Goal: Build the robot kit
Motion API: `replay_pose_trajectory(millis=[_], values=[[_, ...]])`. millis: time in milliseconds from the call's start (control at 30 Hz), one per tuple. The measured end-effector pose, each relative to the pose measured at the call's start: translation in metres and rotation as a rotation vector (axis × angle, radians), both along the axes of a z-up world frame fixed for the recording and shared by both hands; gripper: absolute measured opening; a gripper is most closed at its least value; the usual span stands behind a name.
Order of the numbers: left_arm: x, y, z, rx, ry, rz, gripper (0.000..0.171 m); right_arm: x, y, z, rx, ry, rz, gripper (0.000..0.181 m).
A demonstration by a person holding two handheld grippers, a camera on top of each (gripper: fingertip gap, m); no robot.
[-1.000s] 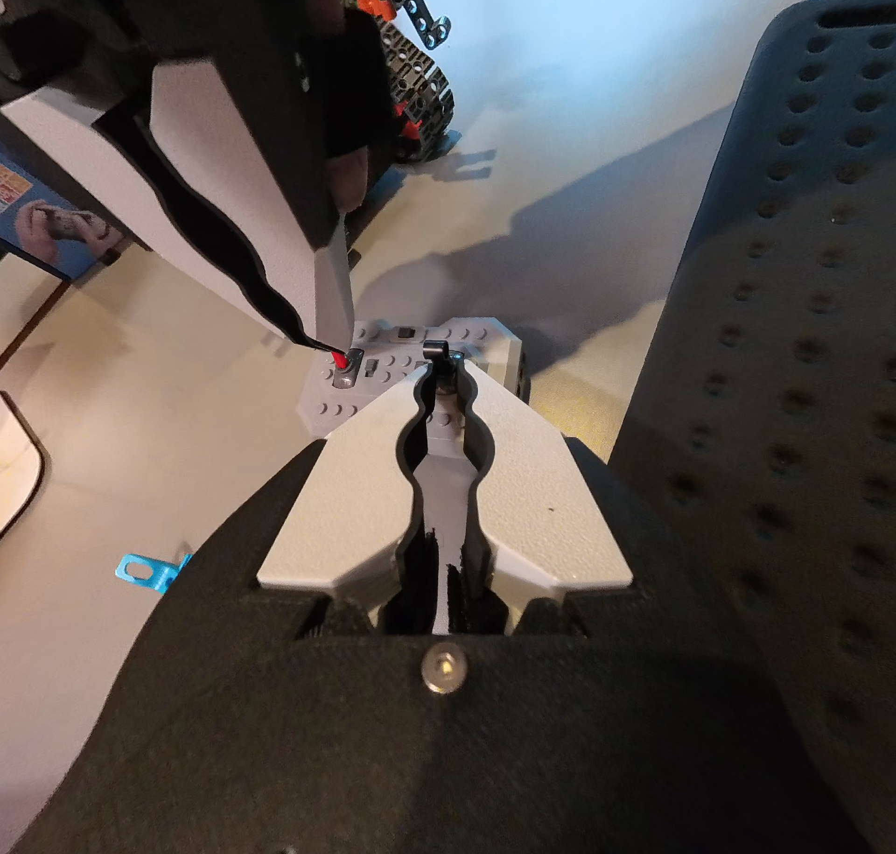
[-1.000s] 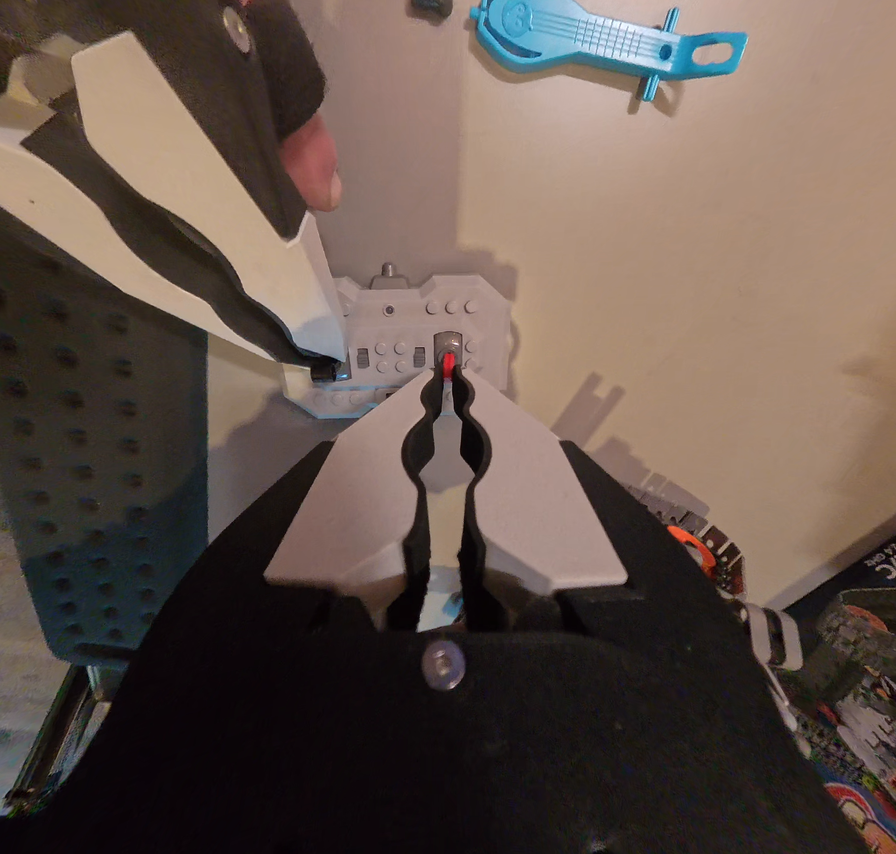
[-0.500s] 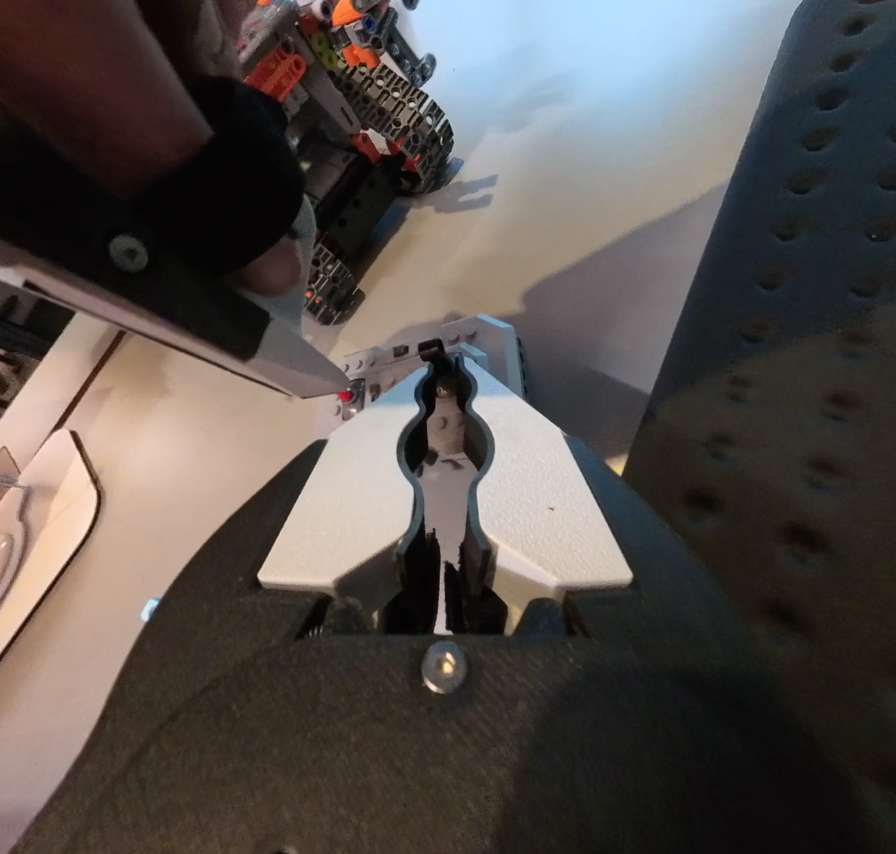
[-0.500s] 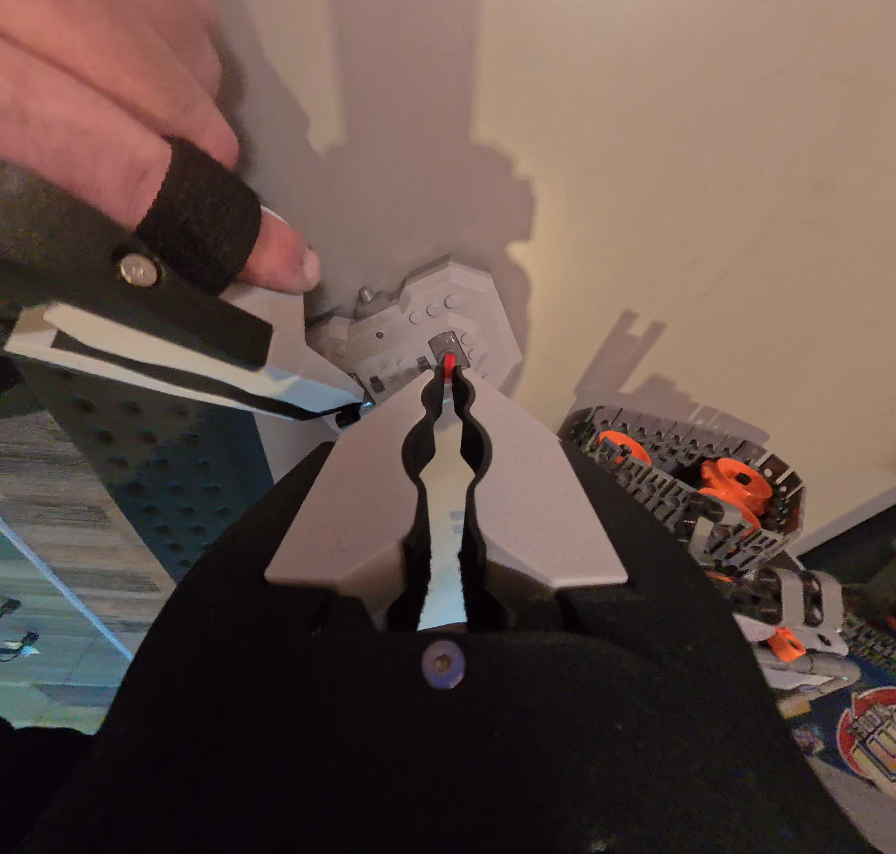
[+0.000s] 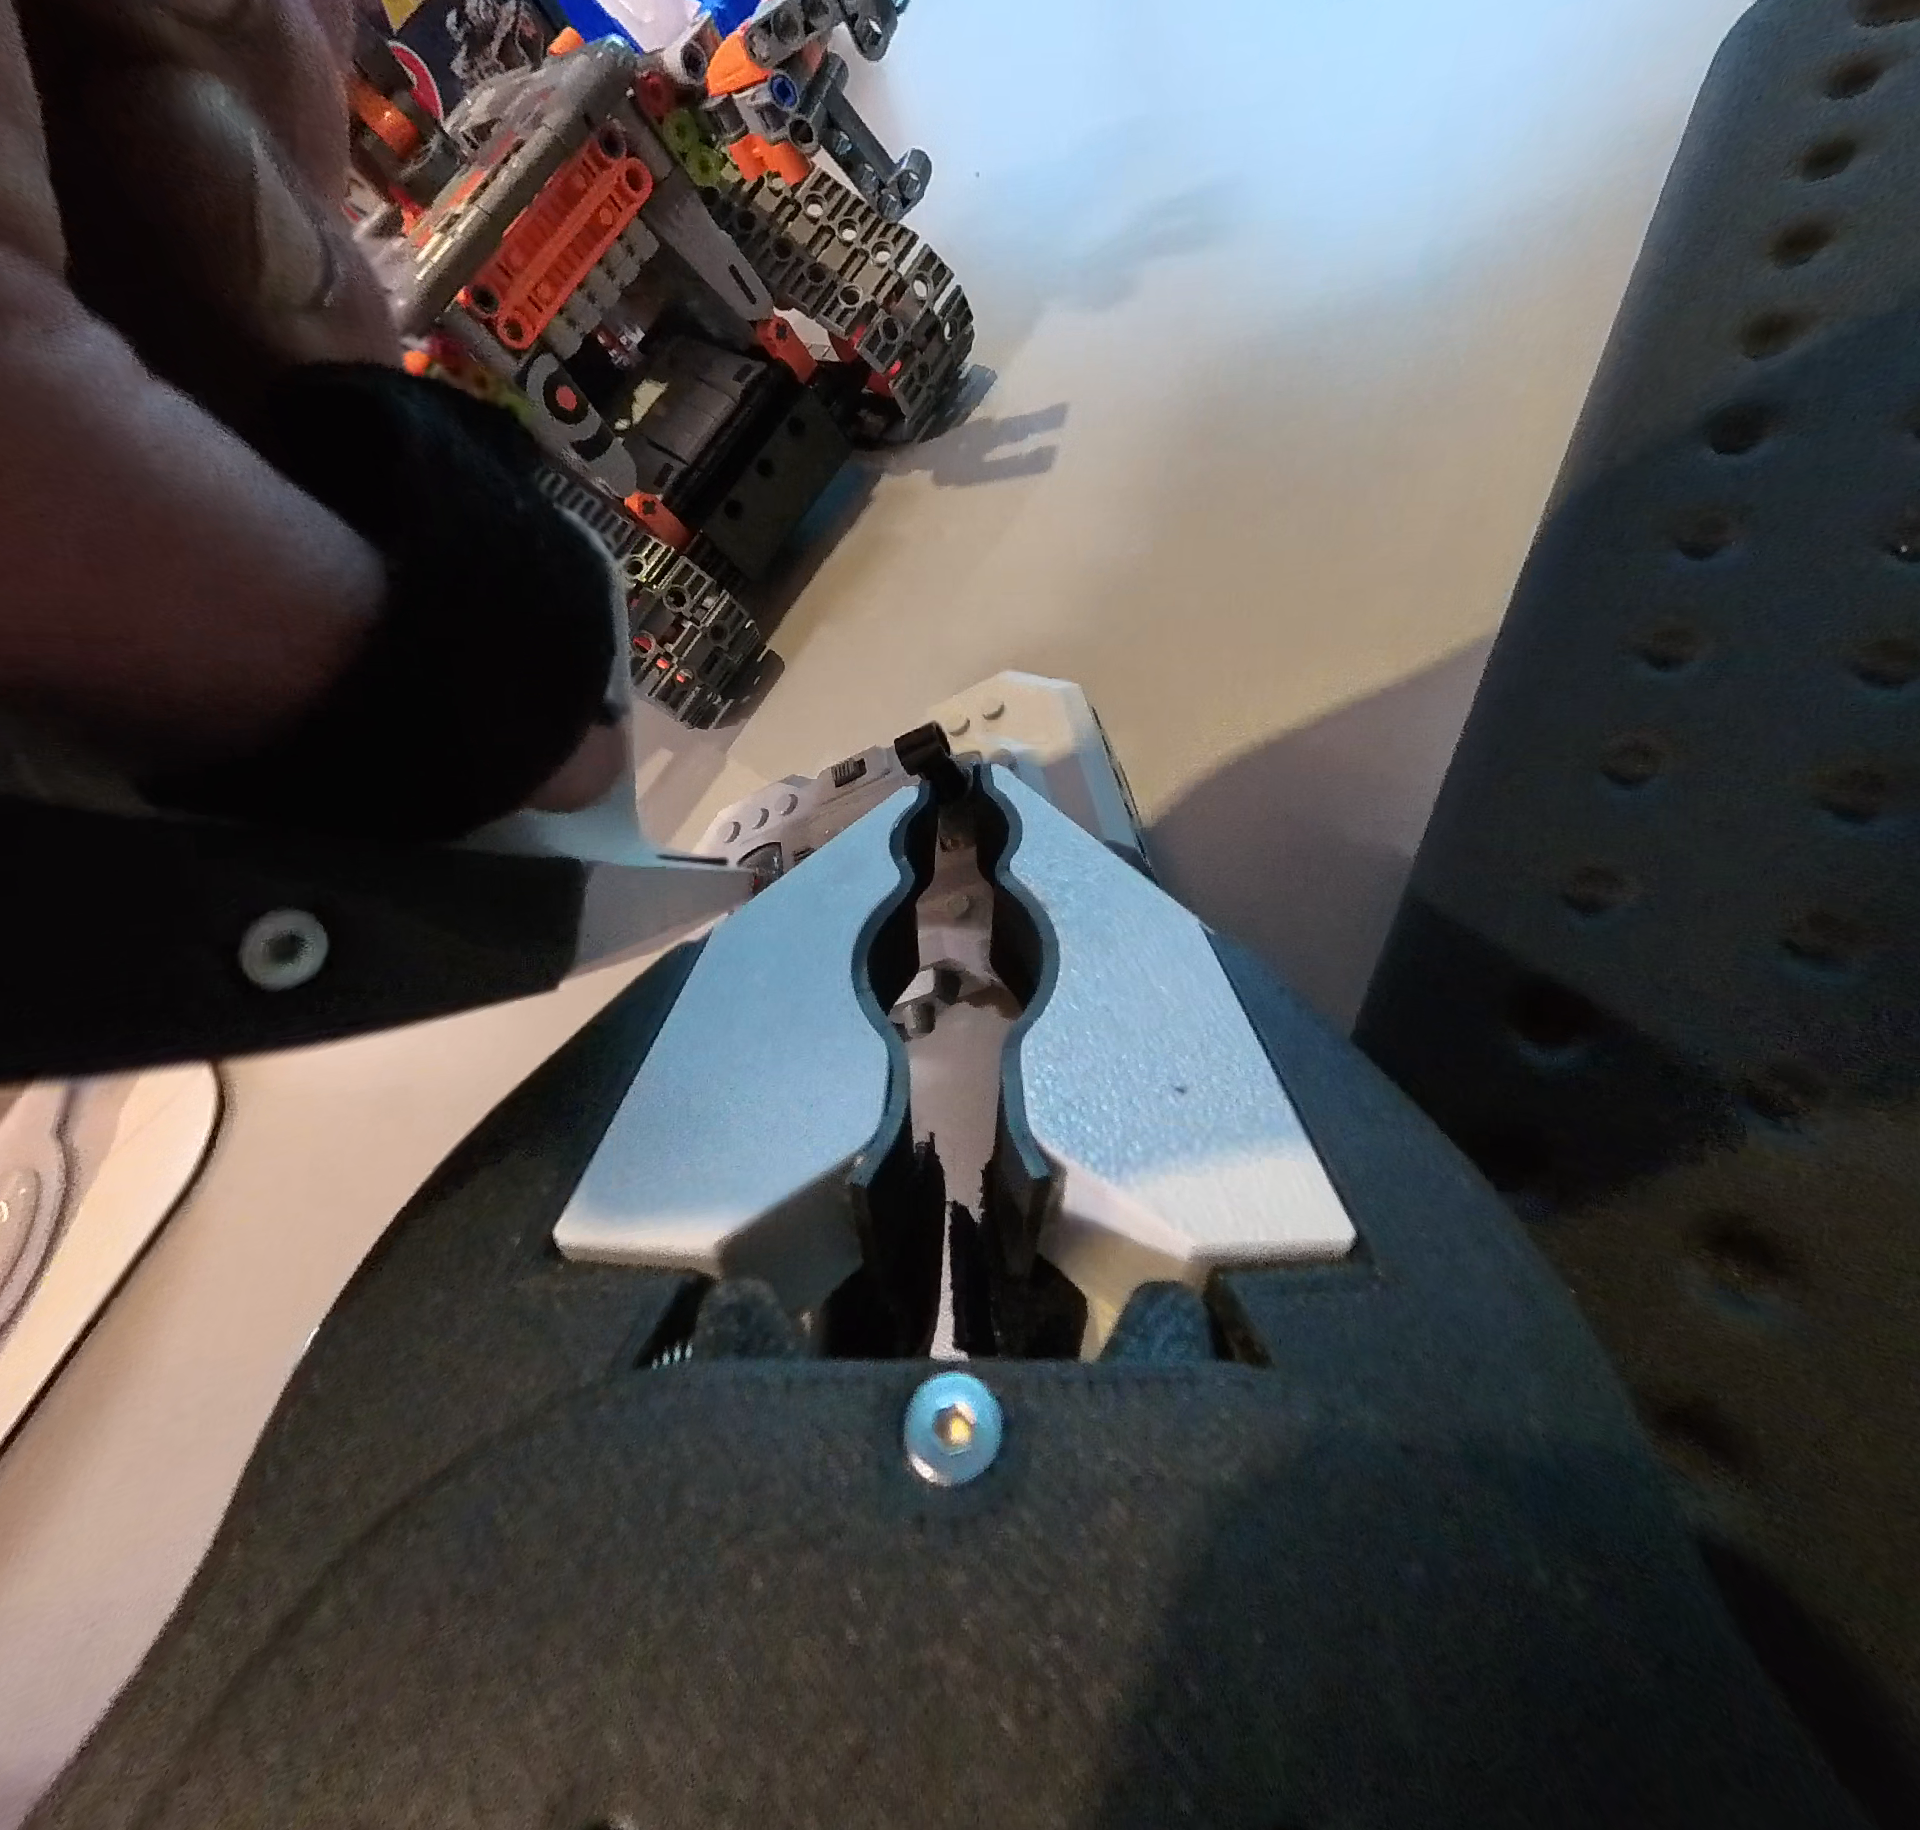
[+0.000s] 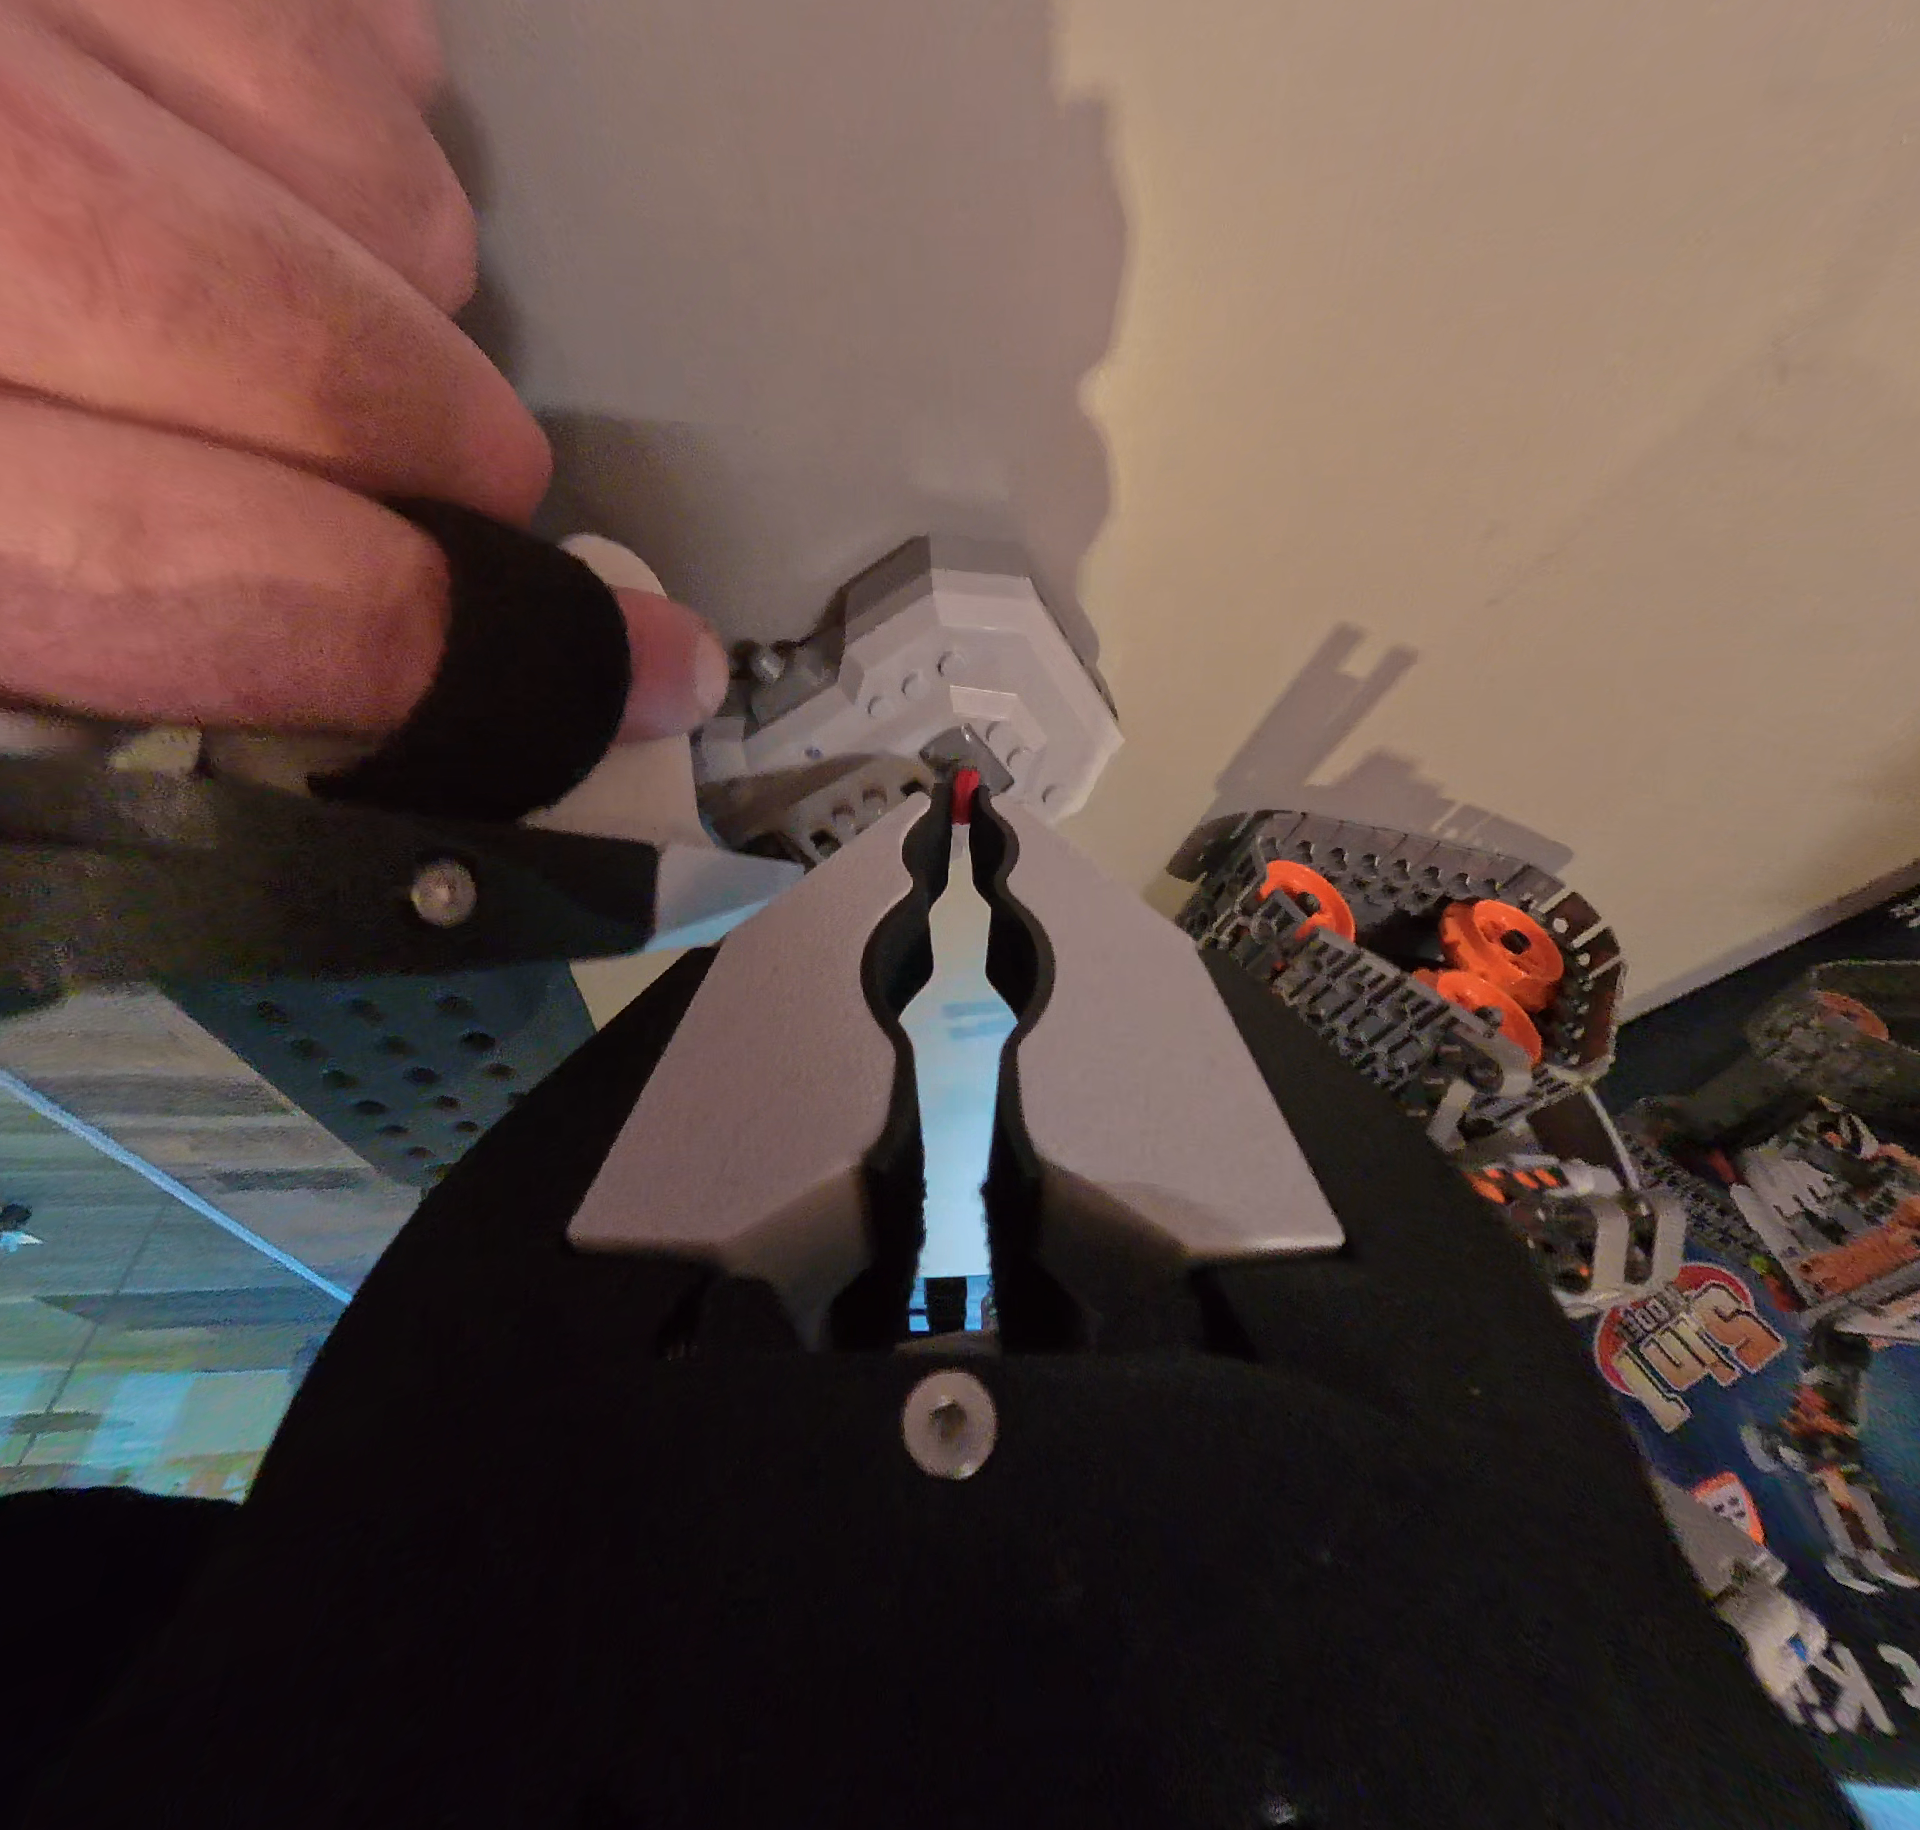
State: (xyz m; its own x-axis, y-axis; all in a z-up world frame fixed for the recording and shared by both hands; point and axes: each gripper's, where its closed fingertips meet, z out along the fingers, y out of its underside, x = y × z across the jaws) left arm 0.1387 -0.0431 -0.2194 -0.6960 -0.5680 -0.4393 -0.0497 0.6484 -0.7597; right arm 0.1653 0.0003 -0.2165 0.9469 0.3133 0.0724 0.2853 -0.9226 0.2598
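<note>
A light grey brick assembly (image 5: pixel 1023 715) sits between both grippers and is tilted. My left gripper (image 5: pixel 951 793) is shut on a small black pin (image 5: pixel 923 744) that sticks out of the assembly's top. My right gripper (image 6: pixel 964 806) is shut on a small red piece (image 6: pixel 966 785) set in a dark grey tile on the same assembly (image 6: pixel 997 668). Each gripper shows in the other's view, coming in from the left: the right gripper (image 5: pixel 727 874) in the left wrist view and the left gripper (image 6: pixel 748 881) in the right wrist view. A hand (image 6: pixel 229 346) grips the left one.
A grey and orange tracked brick model (image 5: pixel 727 305) stands on the pale table behind the assembly, also in the right wrist view (image 6: pixel 1403 939). A dark perforated panel (image 5: pixel 1714 637) rises on the right. A printed box (image 6: pixel 1766 1365) lies beside the model. A white tray edge (image 5: pixel 94 1209) is at left. The gap from one gripper's tips to the other's is roughly 5 cm.
Both grippers have turned and tilted together with the grey assembly held between them. The blue guitar-shaped tool has left the right wrist view; the tracked model and box have come in.
</note>
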Motion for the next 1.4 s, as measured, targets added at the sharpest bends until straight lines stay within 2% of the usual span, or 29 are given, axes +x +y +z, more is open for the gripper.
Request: replay_pose_trajectory(millis=[233, 433, 567, 633, 800, 1033, 1400], values=[[-0.001, 0.001, 0.0, -0.003, 0.005, -0.004, 0.005, 0.0, 0.0, -0.001, -0.059, -0.027, 0.034, 0.0], [-0.002, 0.001, -0.001, -0.002, 0.011, -0.012, 0.004, 0.001, 0.0, -0.006, -0.051, 0.062, -0.014, 0.0], [-0.004, 0.002, -0.002, -0.01, 0.021, -0.016, 0.0, 0.002, 0.002, -0.006, 0.033, 0.086, -0.045, 0.002], [-0.003, 0.003, -0.002, 0.001, 0.008, -0.011, 0.0, 0.008, 0.004, 0.0, 0.1, 0.082, -0.087, 0.017], [-0.002, 0.005, -0.002, -0.007, 0.014, -0.009, 0.0, 0.006, 0.006, 0.028, 0.241, 0.101, -0.067, 0.012], [-0.004, 0.006, -0.002, 0.005, 0.015, -0.022, 0.0, 0.002, 0.008, 0.018, 0.255, 0.107, -0.031, 0.006], [-0.006, 0.007, -0.003, 0.016, 0.009, -0.032, 0.0, 0.002, 0.006, 0.005, 0.293, 0.124, -0.006, 0.008]])
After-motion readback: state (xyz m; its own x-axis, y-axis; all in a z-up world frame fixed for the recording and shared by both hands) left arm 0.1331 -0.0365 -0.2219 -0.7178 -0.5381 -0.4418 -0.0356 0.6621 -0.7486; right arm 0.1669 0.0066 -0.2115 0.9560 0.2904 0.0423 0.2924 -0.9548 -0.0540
